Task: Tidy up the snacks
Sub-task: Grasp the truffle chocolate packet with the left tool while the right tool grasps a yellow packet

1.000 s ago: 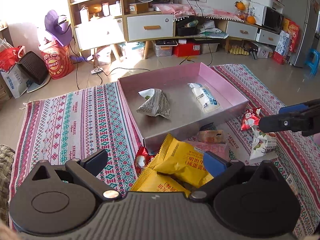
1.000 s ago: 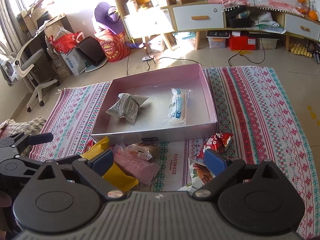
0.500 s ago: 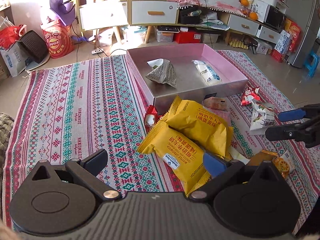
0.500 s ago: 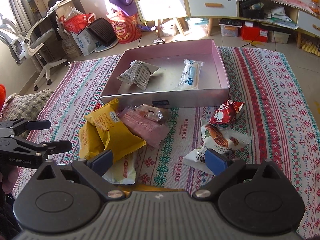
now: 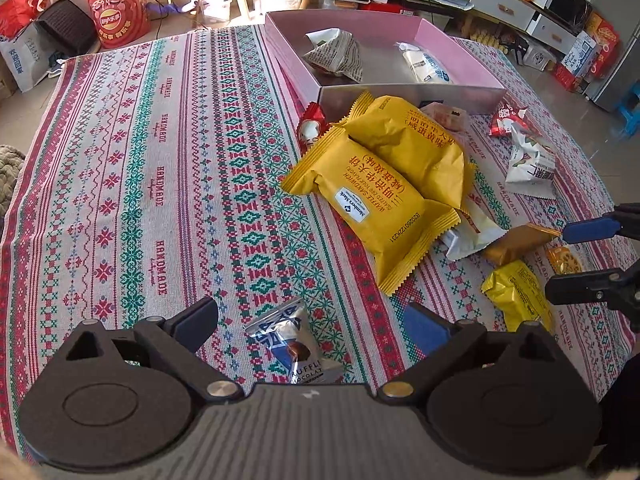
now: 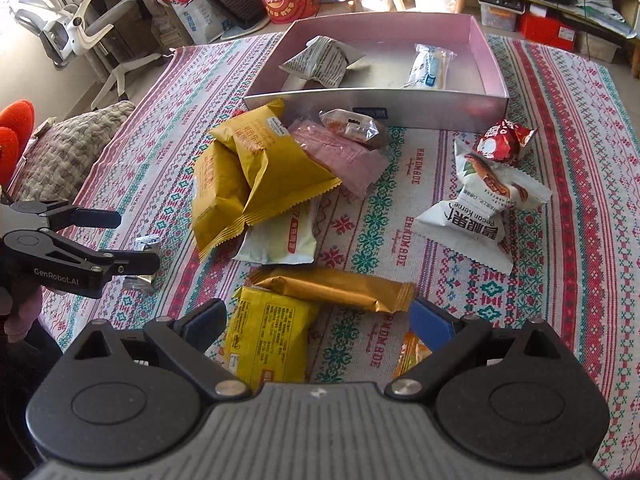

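Observation:
A pink box [image 5: 472,46] [image 6: 490,54] on the patterned cloth holds a newsprint packet [image 5: 338,54] and a white-blue packet [image 5: 426,66]. In front of it lie two big yellow packets [image 5: 376,196] [image 6: 248,168], a pink packet [image 6: 344,156], red [image 6: 502,142] and white [image 6: 484,208] packets. My left gripper [image 5: 312,326] is open over a silver chocolate packet [image 5: 296,346]. My right gripper [image 6: 318,326] is open over a small yellow packet [image 6: 264,340] and a gold bar [image 6: 340,290].
The patterned cloth [image 5: 120,160] covers the floor. Shelves, drawers and bags stand beyond it. An office chair [image 6: 76,24] and a grey cushion [image 6: 64,152] are at the left in the right wrist view.
Both grippers have pulled back from the box and dropped lower. The silver chocolate packet, small yellow packet and gold bar have come into view between the fingers.

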